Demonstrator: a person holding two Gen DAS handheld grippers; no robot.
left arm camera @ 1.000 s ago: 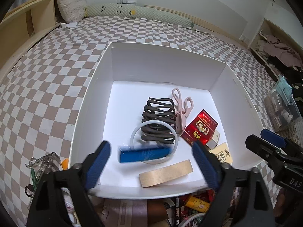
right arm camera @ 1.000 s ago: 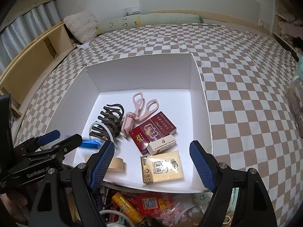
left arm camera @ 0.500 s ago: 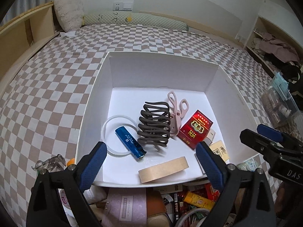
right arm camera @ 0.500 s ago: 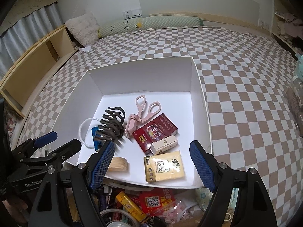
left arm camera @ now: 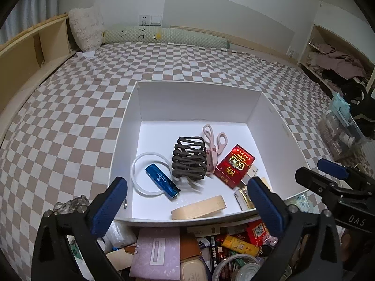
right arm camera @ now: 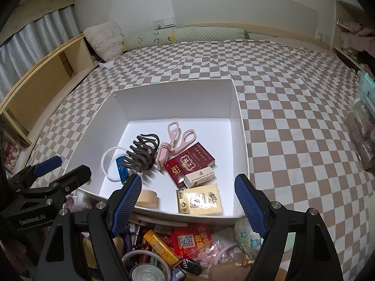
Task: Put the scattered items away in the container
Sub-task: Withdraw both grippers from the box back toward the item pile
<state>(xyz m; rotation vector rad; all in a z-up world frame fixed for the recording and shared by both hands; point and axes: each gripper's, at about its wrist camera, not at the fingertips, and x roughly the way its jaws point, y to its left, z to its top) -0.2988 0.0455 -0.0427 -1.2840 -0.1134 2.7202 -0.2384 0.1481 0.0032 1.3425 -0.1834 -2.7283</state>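
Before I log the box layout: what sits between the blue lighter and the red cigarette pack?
The dark claw hair clip sits between the blue lighter and the red cigarette pack, with the pink scissors beside it. The left wrist view shows it best.

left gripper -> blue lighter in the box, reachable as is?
Probably yes. The left gripper is open and empty, above the white box's near wall. The blue lighter lies flat across the clear ring, uncovered; the brown hair claw stands close beside it.
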